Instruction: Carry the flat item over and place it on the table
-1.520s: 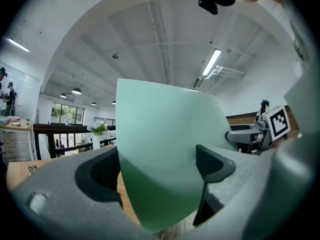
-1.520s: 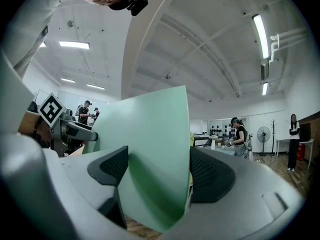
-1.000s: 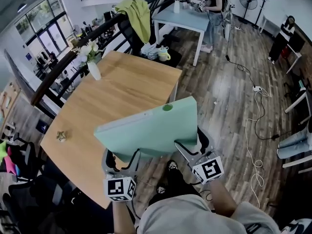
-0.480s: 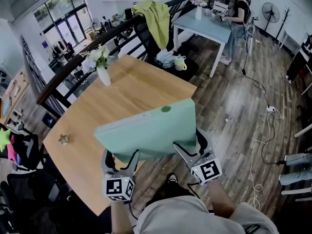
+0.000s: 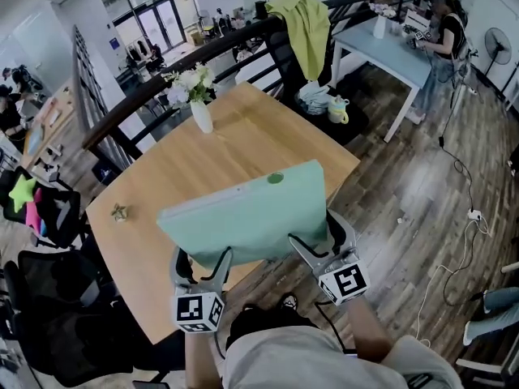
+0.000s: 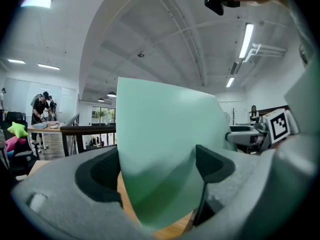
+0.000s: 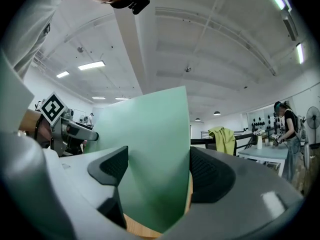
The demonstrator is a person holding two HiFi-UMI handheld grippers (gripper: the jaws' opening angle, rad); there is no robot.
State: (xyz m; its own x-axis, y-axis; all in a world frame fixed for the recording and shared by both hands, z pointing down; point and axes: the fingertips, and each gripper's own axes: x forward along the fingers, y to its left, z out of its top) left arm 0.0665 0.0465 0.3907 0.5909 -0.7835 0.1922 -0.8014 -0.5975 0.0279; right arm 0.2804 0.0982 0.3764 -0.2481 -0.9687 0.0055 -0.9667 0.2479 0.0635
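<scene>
A flat mint-green panel [image 5: 247,211] with a small green dot near its far edge hangs tilted in the air over the near corner of the wooden table [image 5: 243,144]. My left gripper [image 5: 199,267] is shut on its near left edge, and my right gripper [image 5: 318,248] is shut on its near right edge. In the left gripper view the panel [image 6: 165,149] fills the gap between the jaws. The right gripper view shows the same panel [image 7: 150,159] clamped between that gripper's pads.
A white vase of flowers [image 5: 197,100] stands at the table's far side and a small gold object [image 5: 119,211] lies near its left edge. A dark railing [image 5: 162,79] with a yellow-green cloth [image 5: 304,23] runs behind. A person [image 5: 444,35] stands at a pale blue table [image 5: 381,51]. Black chairs [image 5: 49,314] sit at left.
The view has swung so the wooden table sits further right and nearer under the panel. Both grippers keep the same hold on the panel.
</scene>
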